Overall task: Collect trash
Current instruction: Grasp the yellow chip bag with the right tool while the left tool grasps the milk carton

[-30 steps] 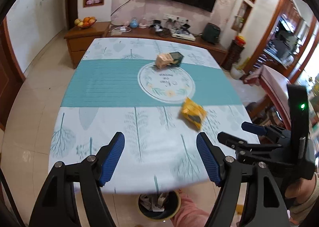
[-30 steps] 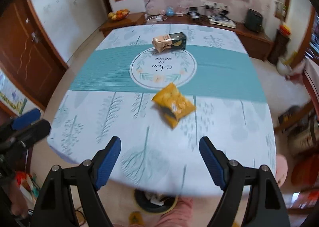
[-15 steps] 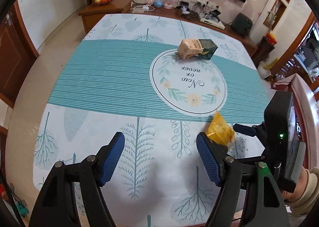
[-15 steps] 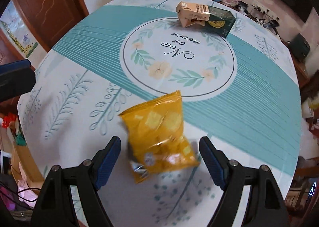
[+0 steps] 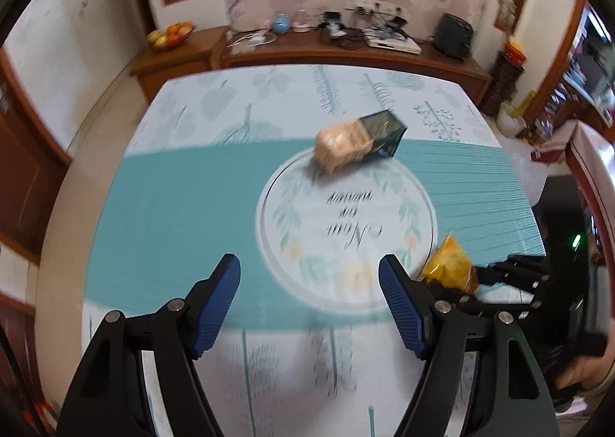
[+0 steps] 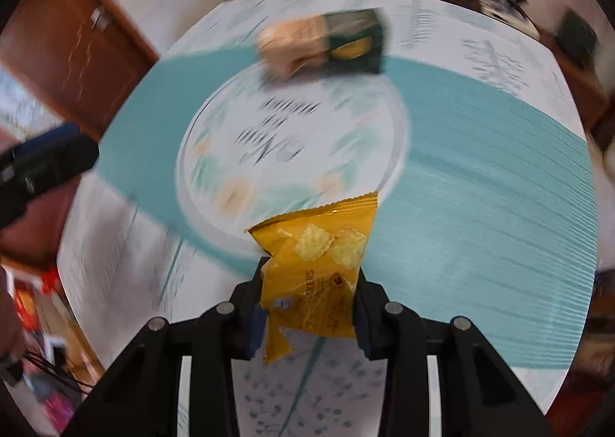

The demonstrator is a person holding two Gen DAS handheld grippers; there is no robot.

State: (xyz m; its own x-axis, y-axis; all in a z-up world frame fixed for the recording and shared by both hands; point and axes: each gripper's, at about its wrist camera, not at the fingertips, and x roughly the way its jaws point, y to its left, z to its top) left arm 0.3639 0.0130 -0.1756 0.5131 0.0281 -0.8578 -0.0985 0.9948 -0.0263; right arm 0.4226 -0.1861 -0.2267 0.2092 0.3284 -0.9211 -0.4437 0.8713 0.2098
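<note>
Jaws of the right gripper [image 6: 307, 306] have just been closing and now pinch the yellow snack bag [image 6: 319, 268] above the tablecloth [image 6: 480, 183]; left gripper [image 5: 309, 306] gapes wide, empty; carton [image 5: 357, 145] lies beyond.

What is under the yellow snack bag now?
Under the yellow bag lies the tablecloth: its teal band and pale leaf print show around it. The right gripper pinches the bag's lower part; the cloth directly beneath is covered.
</note>
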